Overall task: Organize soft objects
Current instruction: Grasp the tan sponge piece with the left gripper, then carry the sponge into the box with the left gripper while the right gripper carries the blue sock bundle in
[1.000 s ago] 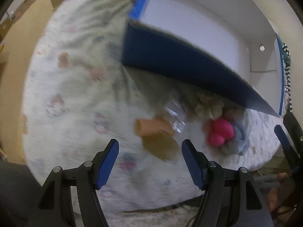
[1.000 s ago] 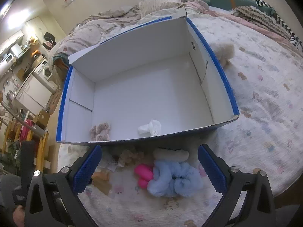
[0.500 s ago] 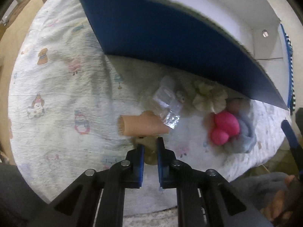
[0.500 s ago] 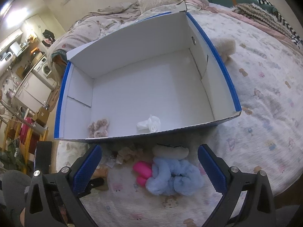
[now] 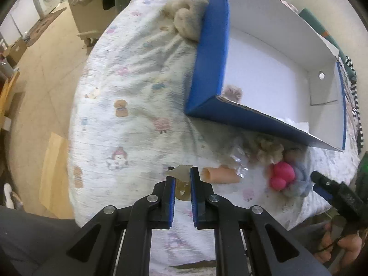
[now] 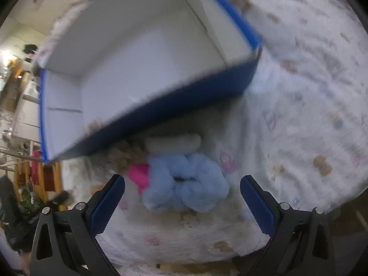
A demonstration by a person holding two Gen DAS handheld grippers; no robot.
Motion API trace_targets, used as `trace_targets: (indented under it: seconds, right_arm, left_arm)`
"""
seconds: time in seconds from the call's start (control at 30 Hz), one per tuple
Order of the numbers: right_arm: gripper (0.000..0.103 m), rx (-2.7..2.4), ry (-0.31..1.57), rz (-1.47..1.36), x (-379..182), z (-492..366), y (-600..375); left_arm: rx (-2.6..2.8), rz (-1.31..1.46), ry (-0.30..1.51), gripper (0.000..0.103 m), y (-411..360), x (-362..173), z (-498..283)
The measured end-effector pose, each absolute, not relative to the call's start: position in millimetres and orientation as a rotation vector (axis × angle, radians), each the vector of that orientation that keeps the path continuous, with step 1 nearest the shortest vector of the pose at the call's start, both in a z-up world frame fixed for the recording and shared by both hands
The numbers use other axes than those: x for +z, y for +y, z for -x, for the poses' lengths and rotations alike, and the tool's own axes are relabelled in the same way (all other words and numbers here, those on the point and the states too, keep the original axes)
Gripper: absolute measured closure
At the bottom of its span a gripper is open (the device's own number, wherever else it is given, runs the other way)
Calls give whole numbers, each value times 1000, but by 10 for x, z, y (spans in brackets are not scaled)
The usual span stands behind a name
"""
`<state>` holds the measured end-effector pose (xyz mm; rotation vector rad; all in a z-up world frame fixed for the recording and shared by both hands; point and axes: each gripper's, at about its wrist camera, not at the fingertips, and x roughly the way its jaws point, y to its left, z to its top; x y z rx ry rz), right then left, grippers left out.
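Pale translucent soft piece (image 5: 181, 179) clamped between pads of left hand-held gripper (image 5: 181, 177), lifted just above patterned bed cover (image 5: 128, 124); peach tube (image 5: 218, 174) just beside; pink toy (image 5: 281, 176) against light-blue plush (image 6: 184, 181), both near blue-walled box (image 5: 207, 53) on bed; right hand-held gripper (image 6: 182, 195) jaws wide apart, light-blue plush between fingers, untouched

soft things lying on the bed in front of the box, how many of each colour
Pink: 1, the pink toy
Light blue: 1, the blue fluffy toy
Peach: 1, the peach tube
Beige or cream: 2, the beige fuzzy toy and the cream roll
Total: 5, leaving out the piece in the left claw.
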<state>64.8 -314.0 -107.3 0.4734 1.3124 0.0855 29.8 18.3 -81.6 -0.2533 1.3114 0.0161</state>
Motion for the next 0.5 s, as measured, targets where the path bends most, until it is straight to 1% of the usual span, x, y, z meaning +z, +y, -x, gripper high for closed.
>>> trace_targets:
  seconds: [0.13,0.2,0.23,0.27,0.33,0.5]
  right_arm:
    - [0,76,1380,-426,-1231,-717,-3015]
    - [21,72,1405,-408,-1300,-742,-2975]
    - [53,77,1416,-410,-1338,-749,-2967]
    - [78,82,1421,-416,-1354,-751,-2968]
    - [90,106,1398,-422,-1297,-736,-2973]
    - [92,159,1157,-392,-749,-609,-2983]
  left_arm:
    - [20,234,1289,92,206,-760,-289]
    - [11,221,1276,92,176,-723,-281]
    - [8,216,1272,92,218,-745,-278]
    - [5,212,1269,92,222,-738,-279]
    - [0,203,1260,92,201,-720,-258]
    - [12,195,1260,92,230,-728,-245]
